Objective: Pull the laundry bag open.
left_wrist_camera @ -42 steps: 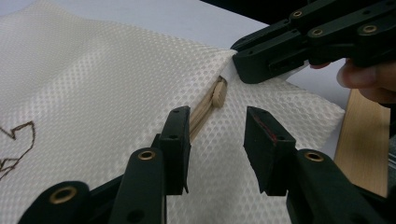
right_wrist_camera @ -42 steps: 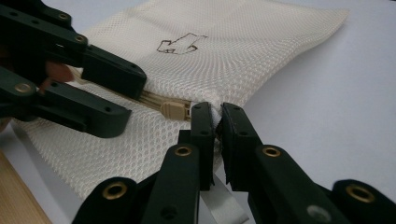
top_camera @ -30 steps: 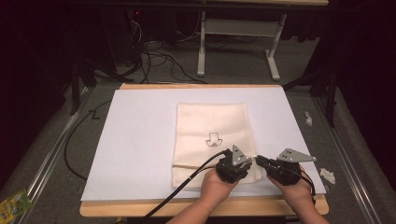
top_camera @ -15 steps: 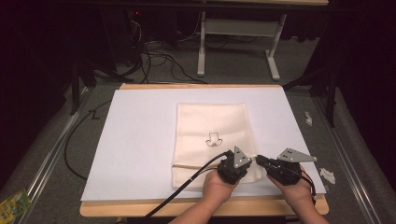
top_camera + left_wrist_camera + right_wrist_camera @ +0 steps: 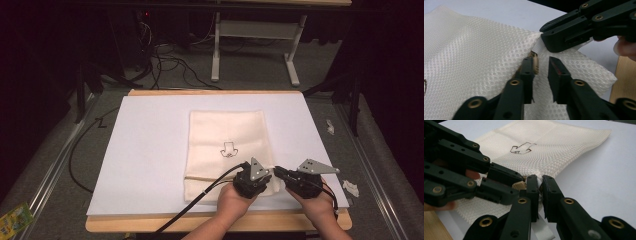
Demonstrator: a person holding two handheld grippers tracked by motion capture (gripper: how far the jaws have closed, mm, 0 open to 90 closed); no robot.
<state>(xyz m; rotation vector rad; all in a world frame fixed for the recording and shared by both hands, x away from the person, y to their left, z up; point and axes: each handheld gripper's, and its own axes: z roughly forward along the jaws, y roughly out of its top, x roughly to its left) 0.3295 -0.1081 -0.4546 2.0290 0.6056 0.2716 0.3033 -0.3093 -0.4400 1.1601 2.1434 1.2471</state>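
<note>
While the desk (image 5: 150, 150) under its white sheet carries little else, the cream mesh bag (image 5: 225, 132) lies flat in the middle of it and serves as the landmark here. Its far end and both long sides lie smooth; a small dark arrow-like mark (image 5: 229, 149) sits near the bag's centre. All the work is at the bag's near right corner, where the mesh is bunched and lifted slightly.

The left gripper (image 5: 254, 176) sits on the bag's near edge, just inside that corner. In the left gripper view its jaws stand slightly spread, with a tan cord or drawstring end (image 5: 535, 64) lying against the inner face of one jaw; they do not look closed on it. The right gripper (image 5: 276, 173) comes in from just off the bag's right side, and in the right gripper view its jaws are pressed nearly together, pinching a white tab of fabric (image 5: 540, 178) at the bag's corner.

Judging by this, the job at the bag's mouth is only at its start: one side of the corner is held, the cord is not yet gripped, and the opening or drawing of the mouth is all left to do.
</note>
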